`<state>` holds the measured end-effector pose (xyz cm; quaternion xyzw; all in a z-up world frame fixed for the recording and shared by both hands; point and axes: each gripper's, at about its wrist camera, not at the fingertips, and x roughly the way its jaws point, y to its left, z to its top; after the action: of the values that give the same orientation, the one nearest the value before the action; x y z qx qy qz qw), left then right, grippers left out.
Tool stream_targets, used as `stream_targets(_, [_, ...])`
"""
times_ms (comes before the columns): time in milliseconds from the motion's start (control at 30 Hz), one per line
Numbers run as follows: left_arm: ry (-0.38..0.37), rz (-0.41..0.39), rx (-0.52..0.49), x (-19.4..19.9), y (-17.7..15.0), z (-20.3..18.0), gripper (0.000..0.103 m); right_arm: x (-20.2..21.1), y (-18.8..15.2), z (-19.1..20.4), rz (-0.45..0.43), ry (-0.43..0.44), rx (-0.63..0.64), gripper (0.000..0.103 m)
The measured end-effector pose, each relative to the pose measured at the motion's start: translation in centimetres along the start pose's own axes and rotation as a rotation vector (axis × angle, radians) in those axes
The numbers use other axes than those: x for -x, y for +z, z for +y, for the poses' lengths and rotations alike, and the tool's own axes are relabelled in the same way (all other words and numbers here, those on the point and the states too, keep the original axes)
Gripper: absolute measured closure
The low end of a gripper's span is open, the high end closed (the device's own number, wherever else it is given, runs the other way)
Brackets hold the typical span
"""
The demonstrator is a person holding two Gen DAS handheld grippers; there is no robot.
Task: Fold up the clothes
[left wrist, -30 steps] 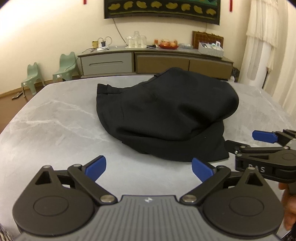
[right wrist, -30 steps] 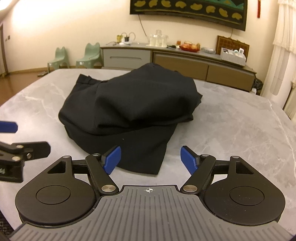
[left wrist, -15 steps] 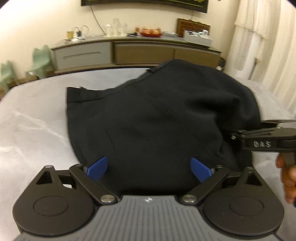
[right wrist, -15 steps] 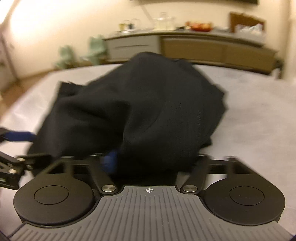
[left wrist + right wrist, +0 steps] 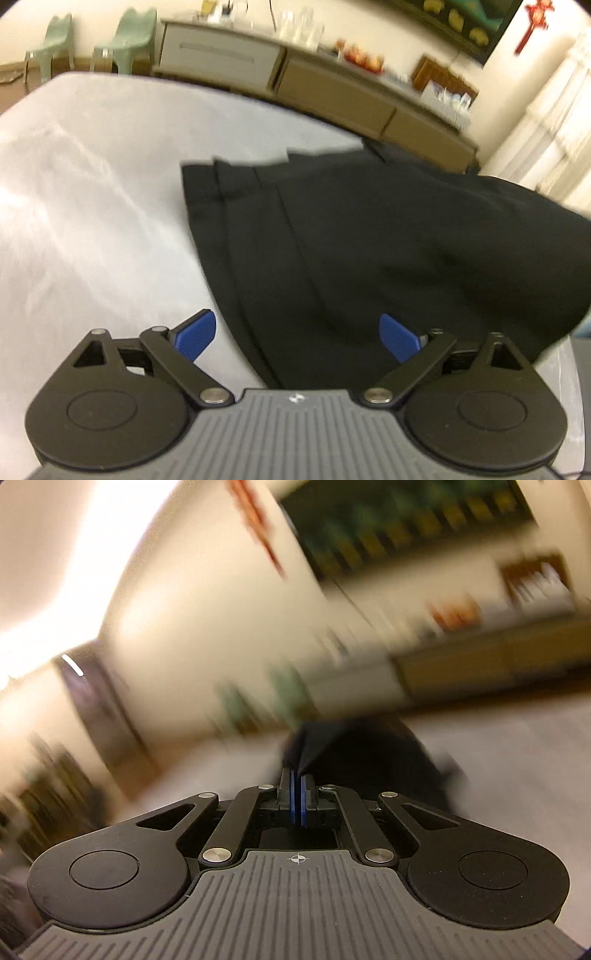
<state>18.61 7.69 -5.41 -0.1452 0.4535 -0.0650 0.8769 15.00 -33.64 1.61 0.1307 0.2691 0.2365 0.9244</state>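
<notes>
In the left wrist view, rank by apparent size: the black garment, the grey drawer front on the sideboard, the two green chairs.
1. black garment, by far the largest.
2. grey drawer front.
3. green chairs: the nearer one looks slightly bigger than the farther, but they may match; distance makes that unsure.

The garment (image 5: 388, 236) is lying on the table (image 5: 92, 221), toward its right side, with bare tabletop spreading to its left. The left gripper (image 5: 297, 334) is sitting at the garment's near edge, one finger over the table and the other over the cloth. Behind the table a sideboard (image 5: 295, 81) is standing along the wall, with two chairs (image 5: 96, 44) sitting to its left.
</notes>
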Motion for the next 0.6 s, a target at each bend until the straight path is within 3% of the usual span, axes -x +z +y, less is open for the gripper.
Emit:
stream_targets(33, [-0.013, -0.007, 0.022, 0.7, -0.1, -0.4, 0.005, -0.2, -0.5, -0.4, 0.064, -0.111, -0.025, 0.082])
stream_targets(67, [-0.034, -0.027, 0.067, 1.7, -0.3, -0.5, 0.005, -0.5, -1.0, -0.9, 0.128, -0.222, -0.050, 0.077])
stream_targets(100, [-0.072, -0.058, 0.123, 2.7, -0.6, -0.6, 0.004, -0.1, -1.4, -0.9, 0.149, -0.271, -0.064, 0.076])
stream_targets(133, [-0.078, -0.079, 0.153, 3.4, -0.9, -0.8, 0.001, 1.0, -1.7, -0.4, 0.122, -0.248, -0.067, 0.061])
stream_targets(167, [-0.064, -0.095, 0.168, 3.9, -1.0, -1.1, 0.000, 2.1, -2.1, 0.2, 0.078, -0.207, -0.049, 0.026])
stream_targets(200, [-0.051, -0.111, 0.183, 4.3, -1.1, -1.3, 0.000, 3.2, -2.7, 0.8, 0.008, -0.157, 0.000, 0.006])
stream_targets(267, [-0.035, -0.120, 0.182, 4.7, -0.9, -2.0, 0.000, 3.1, -4.4, 1.8, -0.063, -0.197, 0.112, 0.001])
stream_targets(367, [-0.049, -0.086, 0.062, 3.4, 0.3, -3.3, 0.000, -0.5, -5.6, 2.3, 0.047, -0.339, 0.253, 0.004])
stream_targets(400, [-0.032, -0.096, 0.024, 3.1, 0.4, -3.5, 0.000, -1.4, -5.7, 2.6, 0.059, -0.347, 0.283, 0.004])
stream_targets(600, [0.026, -0.063, 0.157, 1.0, 0.2, 0.5, 0.002, -7.8, -5.2, 5.6, 0.083, -0.293, 0.318, 0.001])
